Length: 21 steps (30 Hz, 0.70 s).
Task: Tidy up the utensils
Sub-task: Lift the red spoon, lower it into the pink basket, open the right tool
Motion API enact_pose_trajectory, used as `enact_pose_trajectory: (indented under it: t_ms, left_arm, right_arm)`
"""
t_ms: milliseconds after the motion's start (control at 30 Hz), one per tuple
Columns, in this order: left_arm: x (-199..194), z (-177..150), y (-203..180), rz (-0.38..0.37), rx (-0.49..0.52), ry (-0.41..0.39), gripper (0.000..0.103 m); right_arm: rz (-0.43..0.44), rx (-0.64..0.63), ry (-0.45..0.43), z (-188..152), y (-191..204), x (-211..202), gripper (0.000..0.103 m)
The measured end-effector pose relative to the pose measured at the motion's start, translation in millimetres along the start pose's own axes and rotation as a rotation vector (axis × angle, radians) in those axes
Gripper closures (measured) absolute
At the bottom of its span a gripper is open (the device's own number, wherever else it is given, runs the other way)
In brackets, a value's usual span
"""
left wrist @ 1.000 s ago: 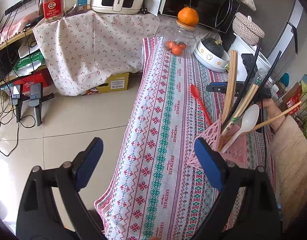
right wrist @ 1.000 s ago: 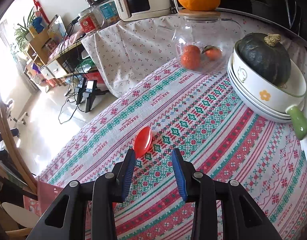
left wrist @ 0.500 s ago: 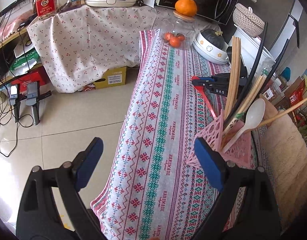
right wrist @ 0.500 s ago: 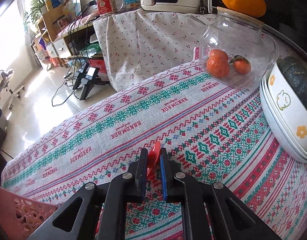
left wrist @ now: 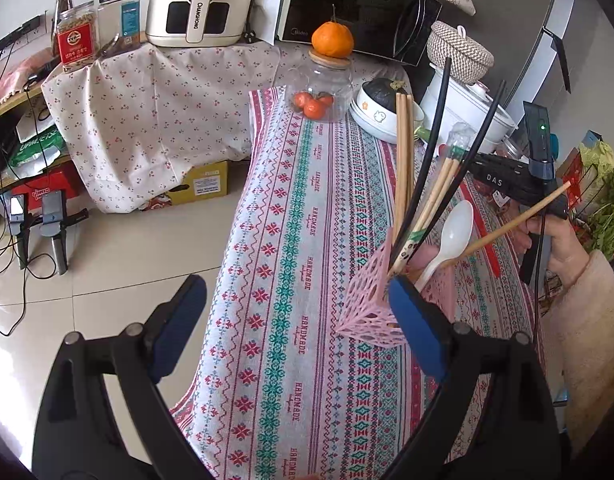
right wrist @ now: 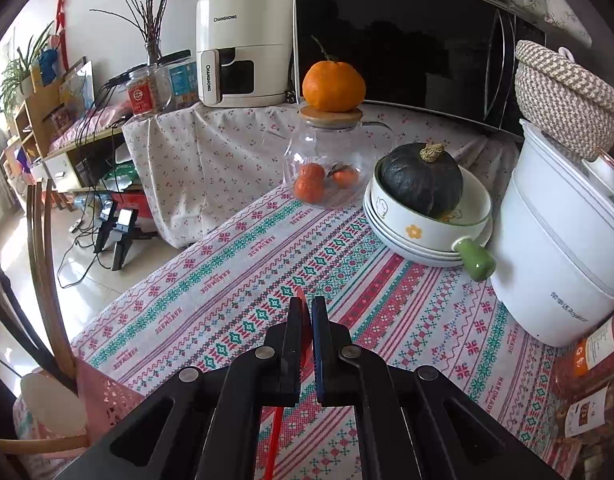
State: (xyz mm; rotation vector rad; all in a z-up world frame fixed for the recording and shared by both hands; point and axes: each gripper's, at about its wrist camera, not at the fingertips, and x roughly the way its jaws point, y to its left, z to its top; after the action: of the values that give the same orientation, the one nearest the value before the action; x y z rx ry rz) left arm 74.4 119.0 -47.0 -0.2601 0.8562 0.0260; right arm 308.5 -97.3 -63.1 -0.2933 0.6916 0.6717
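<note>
My right gripper (right wrist: 306, 308) is shut on a red plastic spoon (right wrist: 303, 306), held edge-on above the patterned tablecloth, its handle trailing down underneath. In the left wrist view that red spoon (left wrist: 493, 258) hangs at the right below the gripper, and a hand (left wrist: 563, 248) holds that gripper. A pink lattice utensil holder (left wrist: 367, 312) stands on the cloth with several chopsticks (left wrist: 403, 168) and a white spoon (left wrist: 453, 232) in it. My left gripper (left wrist: 295, 300) is open and empty, its right finger just in front of the holder.
At the far end of the table (right wrist: 227, 280) stand a glass jar (right wrist: 327, 168) of oranges, stacked bowls (right wrist: 419, 232) with a dark pumpkin and a white cooker (right wrist: 559, 248). The table's left edge (left wrist: 235, 240) drops to tiled floor. Jars (right wrist: 595, 360) stand at the right.
The right gripper's jaws closed on the red spoon and lifted it off the cloth, tilting up. The left gripper stayed open beside the holder and shifted slightly.
</note>
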Motion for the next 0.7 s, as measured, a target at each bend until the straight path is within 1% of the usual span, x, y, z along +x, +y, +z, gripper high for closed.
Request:
enact_pose_trajectory:
  t_ms: [100,267,367,433,500,600,700]
  left_arm:
    - [-5,-2,-3,-0.007,0.013,-0.015,0.011]
    - [-7,-7,-10,-0.036,0.022,-0.001,0.011]
    - [-11,-10,-15,-0.054,0.042,0.001,0.011]
    - [-15,-12,-17,-0.057,0.054,-0.004,0.011]
    - [-18,-13,-16,-0.059,0.06,-0.006,0.011]
    - [-20,-16,-13,-0.058,0.065,-0.002,0.011]
    - [-17,-17,-8,-0.042,0.066,0.01,0.011]
  right_arm:
    - [-0.074,0.04,-0.058,0,2,-45,0.099]
    - [-0.178,0.108,-0.195,1,12,-130,0.099]
    - [-0.187,0.146,-0.294,2,27,-175,0.099]
    - [-0.189,0.154,-0.363,4,43,-198,0.099]
    - [-0.174,0.166,-0.433,4,63,-217,0.099]
    - [-0.133,0.194,-0.526,4,89,-228,0.099]
    - [-0.085,0.255,-0.591,0,106,-225,0.099]
